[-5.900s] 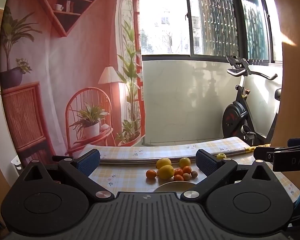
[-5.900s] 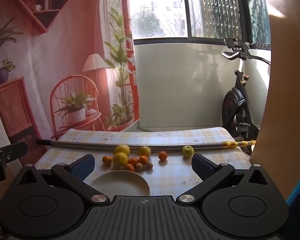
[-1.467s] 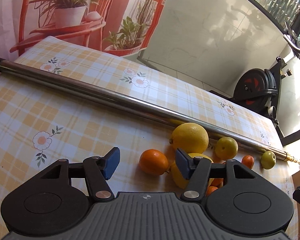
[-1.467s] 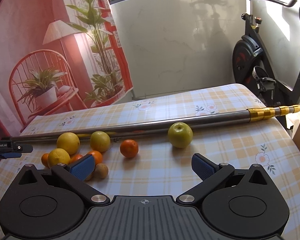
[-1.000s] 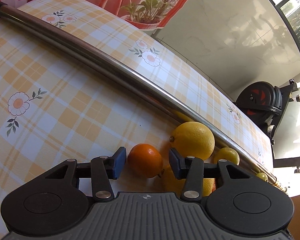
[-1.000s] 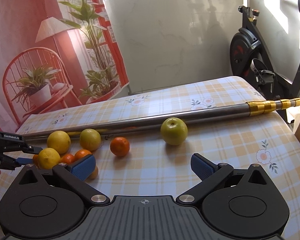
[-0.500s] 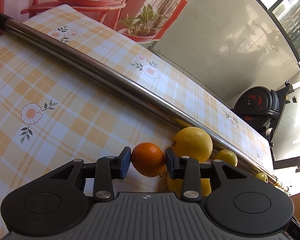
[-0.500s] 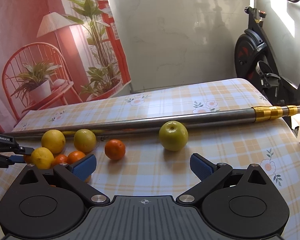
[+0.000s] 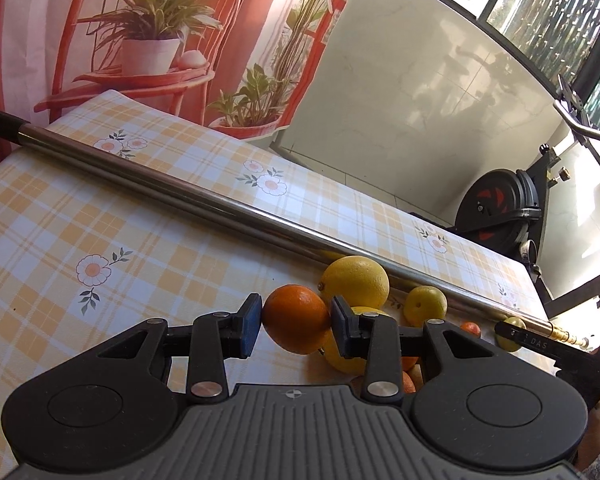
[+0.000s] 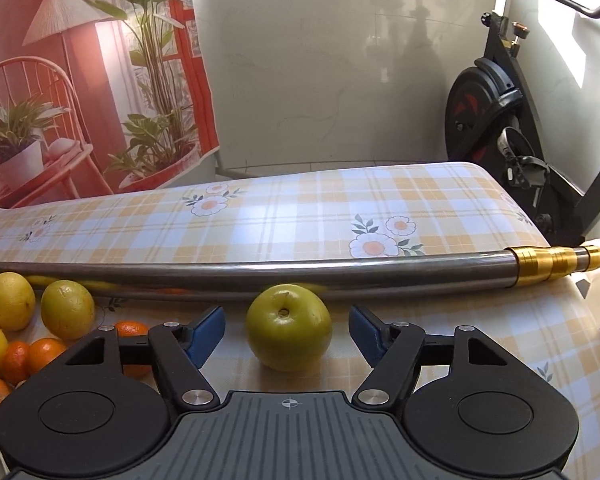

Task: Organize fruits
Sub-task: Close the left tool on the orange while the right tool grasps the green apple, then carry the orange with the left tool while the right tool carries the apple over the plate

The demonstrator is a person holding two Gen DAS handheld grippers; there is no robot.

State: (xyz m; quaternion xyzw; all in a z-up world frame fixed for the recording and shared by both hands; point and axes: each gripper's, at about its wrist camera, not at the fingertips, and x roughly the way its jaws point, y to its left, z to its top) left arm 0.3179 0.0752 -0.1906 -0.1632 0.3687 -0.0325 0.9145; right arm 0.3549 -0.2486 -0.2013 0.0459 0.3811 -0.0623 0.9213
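Both wrist views look forward and steeply down along their jaws, close over the tabletop (image 9: 100, 208). They share the steel pole (image 10: 340, 270) and the yellow citrus cluster (image 9: 356, 282).

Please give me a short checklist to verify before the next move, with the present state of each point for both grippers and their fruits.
1. Left gripper shut on the orange: ok.
2. Orange clear of the tablecloth: cannot tell.
3. Green apple between the right gripper pads: ok.
4. Right jaws have just been closing; pads touching the apple: not ok, gaps remain.
5. Apple clear of the metal pole: cannot tell.
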